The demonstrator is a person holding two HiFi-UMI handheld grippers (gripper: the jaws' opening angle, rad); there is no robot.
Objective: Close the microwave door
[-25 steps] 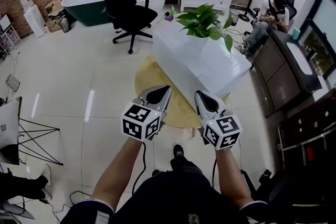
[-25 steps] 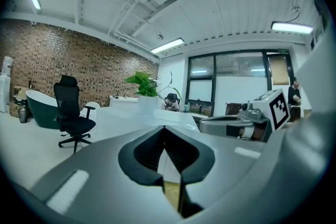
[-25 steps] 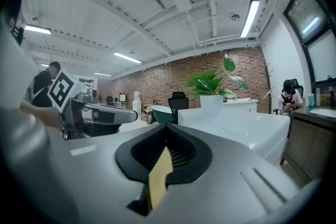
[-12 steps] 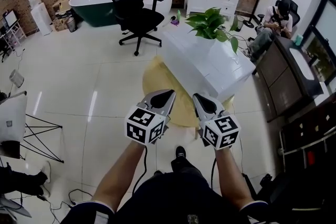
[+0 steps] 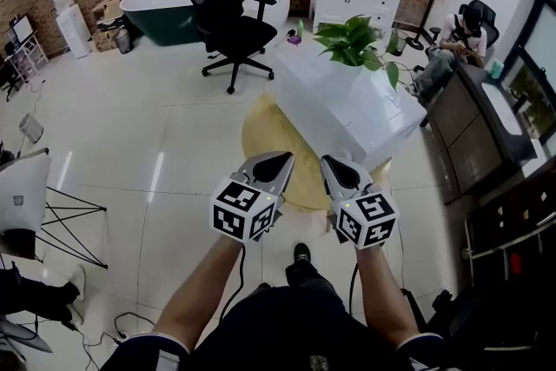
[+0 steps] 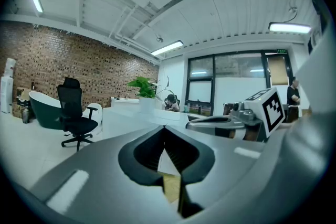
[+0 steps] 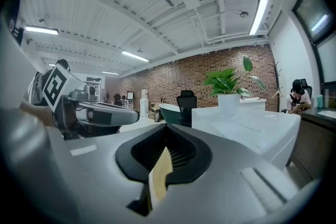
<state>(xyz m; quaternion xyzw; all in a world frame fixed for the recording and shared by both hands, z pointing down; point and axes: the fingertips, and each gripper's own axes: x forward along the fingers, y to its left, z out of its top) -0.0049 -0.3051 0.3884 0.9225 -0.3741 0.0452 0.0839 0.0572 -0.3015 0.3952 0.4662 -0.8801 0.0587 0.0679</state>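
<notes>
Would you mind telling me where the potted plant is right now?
In the head view, the potted plant stands on the far end of the white counter, right of centre, with the black office chair to its left.

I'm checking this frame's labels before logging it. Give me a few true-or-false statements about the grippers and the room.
1. The left gripper and the right gripper both have their jaws together, with nothing between them. True.
2. The potted plant stands on the white table. True.
3. A microwave sits on that table. False: no microwave shows in any view.
4. The office chair is white. False: the office chair is black.
</notes>
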